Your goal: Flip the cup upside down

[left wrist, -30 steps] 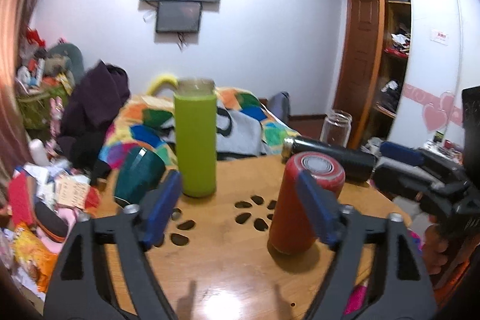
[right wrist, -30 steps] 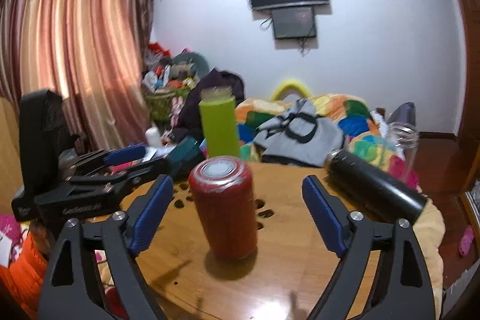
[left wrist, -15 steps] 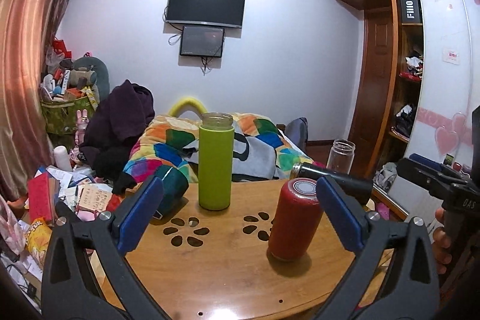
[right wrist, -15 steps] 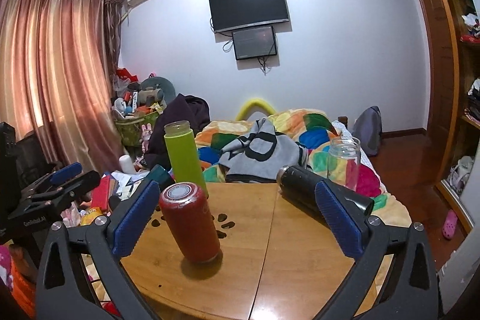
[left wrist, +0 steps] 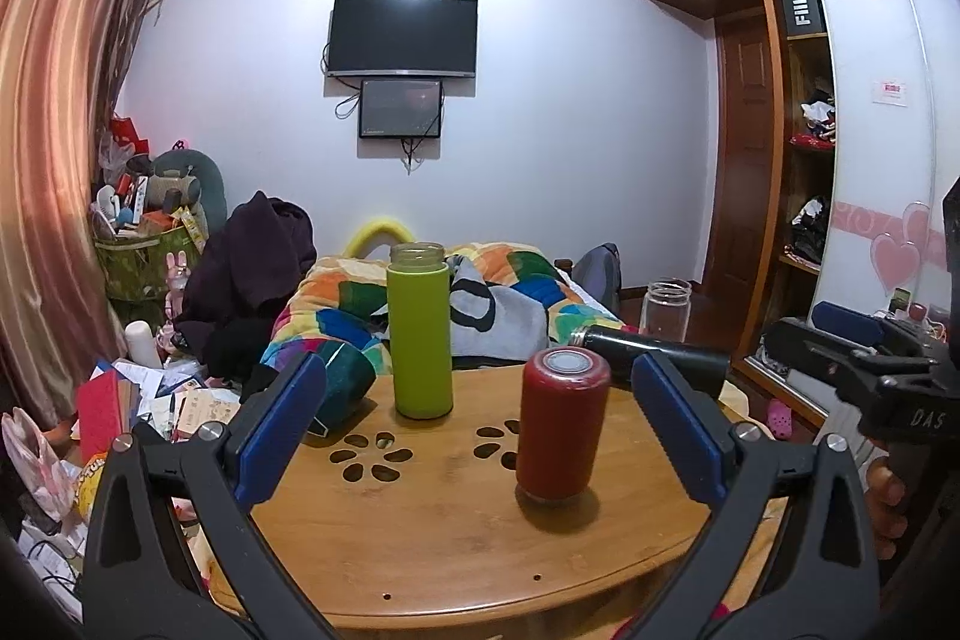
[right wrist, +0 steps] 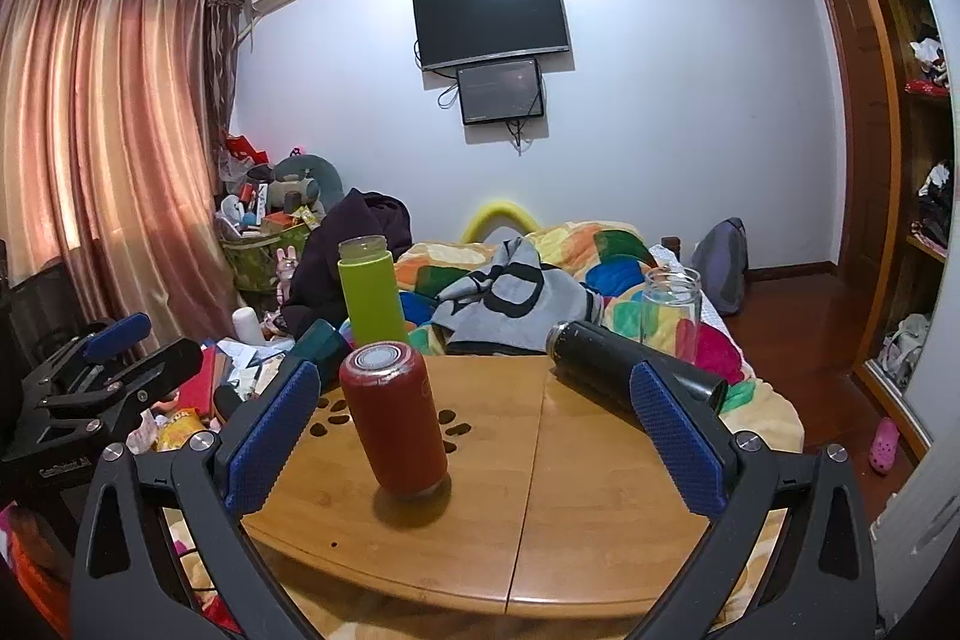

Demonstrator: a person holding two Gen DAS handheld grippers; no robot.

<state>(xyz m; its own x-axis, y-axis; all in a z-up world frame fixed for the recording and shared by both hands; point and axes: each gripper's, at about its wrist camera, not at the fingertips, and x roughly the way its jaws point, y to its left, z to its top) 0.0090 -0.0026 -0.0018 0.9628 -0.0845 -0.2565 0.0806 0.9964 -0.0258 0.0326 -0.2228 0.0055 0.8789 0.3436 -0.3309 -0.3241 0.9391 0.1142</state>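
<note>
A red cup (left wrist: 561, 427) stands on the wooden table (left wrist: 420, 532) with a grey flat end on top; it also shows in the right wrist view (right wrist: 396, 418). My left gripper (left wrist: 477, 430) is open and empty, back from the table's near edge, with the cup between its fingers' line but well ahead. My right gripper (right wrist: 474, 436) is open and empty, also back from the cup. Each gripper shows at the edge of the other's view.
A green bottle (left wrist: 419, 337) stands behind the red cup. A black flask (right wrist: 624, 370) lies on its side at the right. A clear glass jar (right wrist: 671, 310) and a dark teal cup (left wrist: 342, 388) sit at the table's far edges. A bed lies beyond.
Both grippers have pulled back and up from the red cup, which now looks smaller and farther. The cup stands untouched on the table.
</note>
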